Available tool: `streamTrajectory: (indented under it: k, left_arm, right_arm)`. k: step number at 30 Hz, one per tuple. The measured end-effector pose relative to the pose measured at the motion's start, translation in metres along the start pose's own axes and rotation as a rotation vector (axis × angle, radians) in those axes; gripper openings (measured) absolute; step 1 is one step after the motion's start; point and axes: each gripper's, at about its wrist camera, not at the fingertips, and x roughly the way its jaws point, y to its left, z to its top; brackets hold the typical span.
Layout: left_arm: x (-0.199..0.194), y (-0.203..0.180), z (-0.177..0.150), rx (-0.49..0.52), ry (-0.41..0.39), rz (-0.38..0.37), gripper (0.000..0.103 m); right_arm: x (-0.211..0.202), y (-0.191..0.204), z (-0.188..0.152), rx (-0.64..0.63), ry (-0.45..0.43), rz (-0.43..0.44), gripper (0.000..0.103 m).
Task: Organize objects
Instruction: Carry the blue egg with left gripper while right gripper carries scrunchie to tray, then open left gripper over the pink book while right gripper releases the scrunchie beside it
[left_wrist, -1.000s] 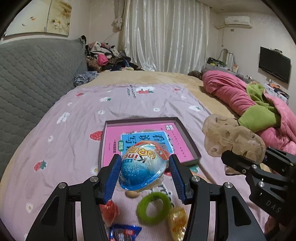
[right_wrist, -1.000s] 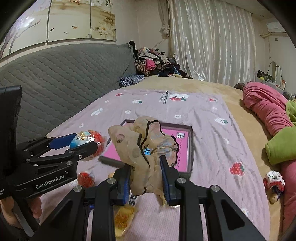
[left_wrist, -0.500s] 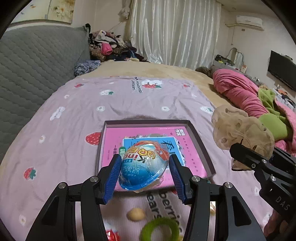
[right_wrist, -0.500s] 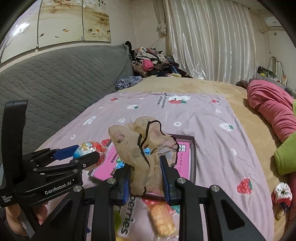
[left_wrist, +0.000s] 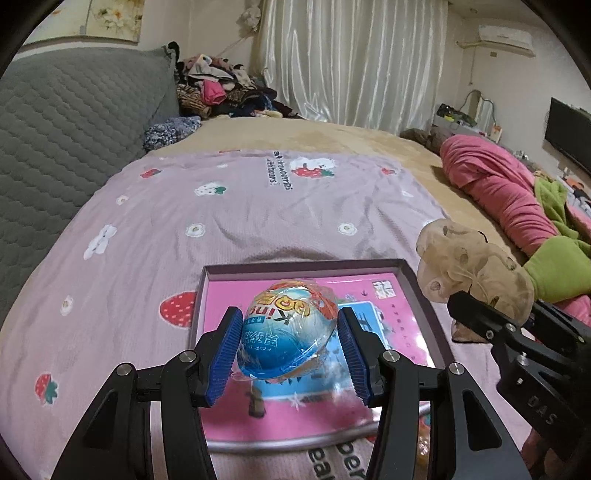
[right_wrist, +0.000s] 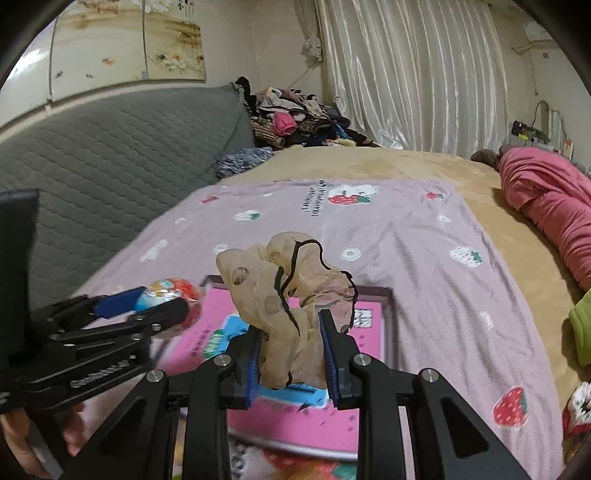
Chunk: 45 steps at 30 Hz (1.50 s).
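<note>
My left gripper (left_wrist: 288, 341) is shut on a foil-wrapped toy egg (left_wrist: 287, 328), blue below and orange on top, held above a shallow pink-lined box (left_wrist: 413, 280) that lies on the lilac strawberry blanket. The same egg (right_wrist: 168, 293) shows at the left of the right wrist view, over the box's (right_wrist: 389, 325) left side. My right gripper (right_wrist: 290, 360) is shut on a bunch of sheer beige stockings (right_wrist: 284, 284) with black trim, hanging over the box's middle. In the left wrist view the stockings (left_wrist: 469, 266) show at the right, beside the box's right wall.
A grey quilted headboard (left_wrist: 66, 122) runs along the left. Piled clothes (left_wrist: 218, 88) sit at the far end. A pink quilt (left_wrist: 498, 192) and a green cloth (left_wrist: 557, 266) lie on the right. Snack packets (right_wrist: 314, 470) rest near the box's front edge. A hand (right_wrist: 18, 443) holds the left gripper.
Both grippers have moved forward over the bed with their loads, from above the loose snacks and green ring to above the pink box. The grips are the same.
</note>
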Motion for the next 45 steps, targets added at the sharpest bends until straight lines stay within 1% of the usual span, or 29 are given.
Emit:
streamTrajectory:
  k: [1,4,7,10,14,18,21,27,31,34,36,38,40,43,45]
  left_arm:
    - [0.005,0.000,0.003,0.001,0.002,-0.004,0.055]
    - [0.020,-0.002,0.010,0.025,0.002,0.026,0.055]
    - [0.038,-0.002,0.017,0.029,0.020,0.018,0.055]
    - [0.057,-0.004,0.022,0.046,0.028,0.037,0.055]
    - [0.083,0.001,0.028,0.033,0.052,0.026,0.055]
    - [0.114,0.004,0.028,0.039,0.091,0.044,0.055]
    - [0.132,0.008,0.025,0.030,0.118,0.053,0.055]
    - [0.154,0.015,0.018,0.000,0.160,0.048,0.055]
    - [0.158,0.015,0.016,0.011,0.162,0.064,0.056]
    - [0.158,0.015,0.016,0.014,0.169,0.071,0.056]
    - [0.159,0.015,0.017,0.016,0.175,0.071,0.056]
    - [0.160,0.015,0.016,0.016,0.183,0.076,0.056]
    - [0.162,0.016,0.016,0.009,0.193,0.070,0.057]
    - [0.160,0.018,0.016,0.004,0.195,0.069,0.064]
    - [0.158,0.018,0.015,0.009,0.192,0.073,0.076]
  right_arm:
    - [0.007,-0.002,0.002,0.000,-0.003,-0.009,0.028]
    - [0.024,-0.009,0.007,0.029,0.014,0.020,0.028]
    - [0.043,-0.015,0.013,0.034,0.038,0.017,0.028]
    - [0.062,-0.022,0.014,0.039,0.076,0.015,0.028]
    - [0.092,-0.029,0.007,0.030,0.127,0.007,0.028]
    - [0.116,-0.035,-0.005,0.027,0.170,-0.004,0.028]
    - [0.126,-0.037,-0.008,0.029,0.181,0.000,0.028]
    - [0.145,-0.040,-0.016,0.032,0.226,0.022,0.029]
    - [0.155,-0.045,-0.022,0.044,0.260,0.013,0.030]
    - [0.157,-0.049,-0.022,0.058,0.265,0.020,0.030]
    - [0.156,-0.049,-0.021,0.059,0.260,0.016,0.033]
    - [0.154,-0.049,-0.021,0.057,0.261,0.012,0.040]
    - [0.154,-0.049,-0.021,0.052,0.261,0.014,0.045]
    - [0.153,-0.048,-0.020,0.044,0.262,0.005,0.051]
    - [0.152,-0.047,-0.019,0.040,0.263,0.003,0.056]
